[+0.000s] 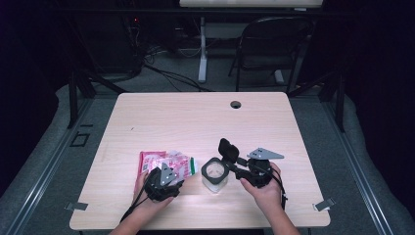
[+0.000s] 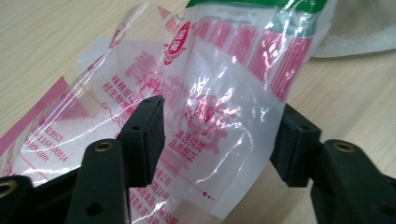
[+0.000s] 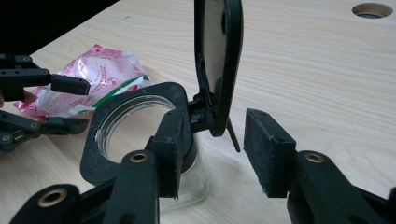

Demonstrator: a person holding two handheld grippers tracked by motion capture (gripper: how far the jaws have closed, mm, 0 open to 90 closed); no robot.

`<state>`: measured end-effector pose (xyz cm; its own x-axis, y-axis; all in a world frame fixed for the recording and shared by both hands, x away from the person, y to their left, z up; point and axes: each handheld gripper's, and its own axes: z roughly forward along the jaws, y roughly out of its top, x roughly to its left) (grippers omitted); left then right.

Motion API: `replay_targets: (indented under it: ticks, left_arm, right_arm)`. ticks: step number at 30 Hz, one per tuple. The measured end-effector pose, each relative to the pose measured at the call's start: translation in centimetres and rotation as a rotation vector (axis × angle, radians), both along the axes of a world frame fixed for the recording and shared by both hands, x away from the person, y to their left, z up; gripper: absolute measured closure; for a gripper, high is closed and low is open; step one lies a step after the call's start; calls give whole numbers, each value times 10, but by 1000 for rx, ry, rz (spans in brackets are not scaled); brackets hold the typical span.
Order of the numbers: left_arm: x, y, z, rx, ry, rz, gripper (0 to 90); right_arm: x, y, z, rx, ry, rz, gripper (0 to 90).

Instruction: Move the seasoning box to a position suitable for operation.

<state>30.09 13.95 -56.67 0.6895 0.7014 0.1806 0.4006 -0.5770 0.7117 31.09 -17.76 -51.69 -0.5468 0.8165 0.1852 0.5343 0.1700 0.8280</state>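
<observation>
My left hand-held gripper (image 2: 219, 140) has its jaws standing apart on either side of a crinkled clear plastic packet printed in pink and white with a green top edge (image 2: 205, 93); the left pad lies against the film or just over it, while the right pad sits at the packet's edge with no firm squeeze that I can make out, so I read the jaws as apart around the packet, not clamped. From the high view, that same left hand-held gripper (image 1: 169, 180) sits over the near end of the packet (image 1: 166, 162), which lies flat on the light wood surface (image 1: 195, 117), left of centre and near my edge. My right hand-held gripper (image 3: 212, 149) also has its jaws apart: the left pad is right against the black square collar of a clear glass jar with a black flip-up lid (image 3: 154, 140), the right pad stands clear of it with a gap, and the hinge sits between them. The lid stands upright and open on its hinge, and the round mouth of the jar is uncovered. In the high view the right hand-held gripper (image 1: 242, 171) comes at the jar (image 1: 215, 172) from its right side; the jar stands just beside the packet, between my two hands. Farther off, a round cable hole (image 1: 236, 104) is cut in the surface near its far edge, and a dark folding chair (image 1: 274, 44) stands beyond the surface.
</observation>
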Motion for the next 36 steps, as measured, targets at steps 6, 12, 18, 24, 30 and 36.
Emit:
replay_targets:
  ticks: [6, 12, 18, 24, 30, 36]
  left_arm:
    - [2, 0, 1, -12, 10, -3, 513]
    - [5, 4, 2, -60, 49, -8, 631]
    - [11, 6, 2, -90, 95, 14, 695]
    - [16, 6, 2, -97, 124, 31, 765]
    - [22, 4, 1, -114, 138, 40, 802]
    - [29, 2, -2, -109, 184, 45, 796]
  right_arm:
    - [-2, -2, 0, 1, 1, -1, 581]
    - [-3, -3, -1, -4, 4, -6, 581]
    - [-4, -3, -2, -6, 5, -5, 580]
    - [-7, -5, -3, -10, 6, -9, 576]
    - [-11, -8, -4, -7, 2, -20, 573]
    - [-15, -13, -4, -8, 7, -29, 569]
